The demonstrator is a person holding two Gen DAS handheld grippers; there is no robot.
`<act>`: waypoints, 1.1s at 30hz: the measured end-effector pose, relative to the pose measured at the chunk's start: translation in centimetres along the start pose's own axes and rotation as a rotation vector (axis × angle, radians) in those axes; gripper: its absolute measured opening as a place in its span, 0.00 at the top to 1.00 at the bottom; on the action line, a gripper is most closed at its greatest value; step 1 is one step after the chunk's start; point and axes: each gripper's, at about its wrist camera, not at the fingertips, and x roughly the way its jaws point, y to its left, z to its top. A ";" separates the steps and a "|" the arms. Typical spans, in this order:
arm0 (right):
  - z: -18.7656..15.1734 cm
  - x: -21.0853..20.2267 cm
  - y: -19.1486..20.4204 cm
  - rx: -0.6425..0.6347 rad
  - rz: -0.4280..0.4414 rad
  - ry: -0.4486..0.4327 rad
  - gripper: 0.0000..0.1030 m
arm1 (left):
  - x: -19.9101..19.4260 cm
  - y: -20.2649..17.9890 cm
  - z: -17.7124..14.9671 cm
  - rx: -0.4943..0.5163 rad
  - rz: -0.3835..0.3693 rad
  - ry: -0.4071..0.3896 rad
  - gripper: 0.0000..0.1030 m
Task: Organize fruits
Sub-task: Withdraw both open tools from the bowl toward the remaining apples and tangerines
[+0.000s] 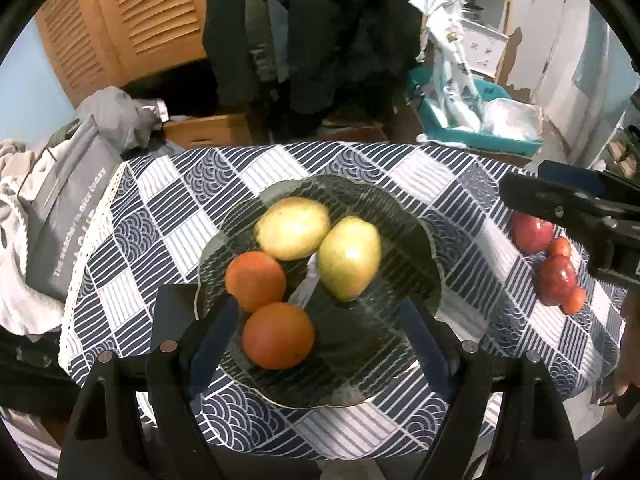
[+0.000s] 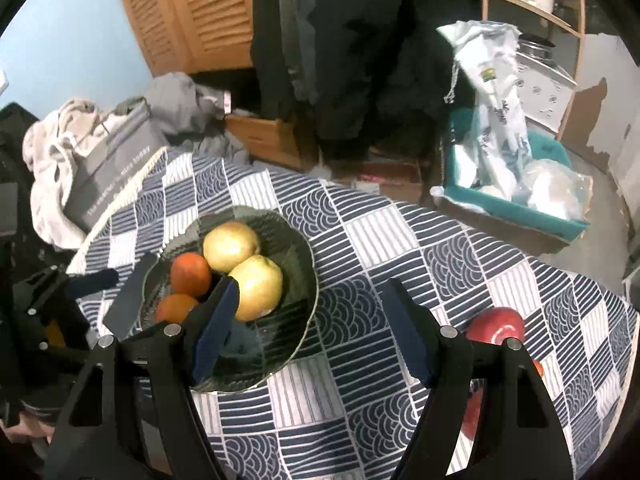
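A dark glass plate (image 1: 400,208) (image 2: 280,336) on the blue-and-white chequered cloth holds two yellow fruits (image 1: 294,227) (image 1: 350,256) (image 2: 231,246) and two oranges (image 1: 256,280) (image 1: 278,335) (image 2: 191,274). Two red apples (image 1: 532,232) (image 1: 556,280) (image 2: 496,326) and small red fruits (image 1: 575,300) lie on the cloth to the plate's right. My left gripper (image 1: 320,340) hovers open above the plate's near side, holding nothing. My right gripper (image 2: 312,328) is open over bare cloth between the plate and the apples; its left finger overlaps the plate's edge in its own view.
A grey printed bag (image 1: 68,216) and crumpled clothes sit beyond the table's left edge. Behind the table are a cardboard box (image 1: 208,128), hanging dark clothes (image 1: 320,40) and a teal bin (image 1: 480,136) with plastic bags. A wooden shelf stands at the back right.
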 end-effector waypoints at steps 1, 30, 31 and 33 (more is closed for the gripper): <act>0.0 -0.5 -0.2 0.002 -0.003 -0.010 0.27 | -0.1 -0.3 0.1 0.001 -0.005 -0.002 0.18; -1.7 -10.8 -5.1 0.053 -0.125 -0.213 0.27 | -8.0 -5.9 2.2 0.042 -0.087 -0.246 0.17; -1.8 -11.1 -5.3 0.056 -0.125 -0.218 0.27 | -8.3 -6.1 2.2 0.046 -0.091 -0.254 0.16; -2.1 -11.8 -5.7 0.062 -0.131 -0.230 0.27 | -8.7 -6.5 2.2 0.052 -0.095 -0.263 0.16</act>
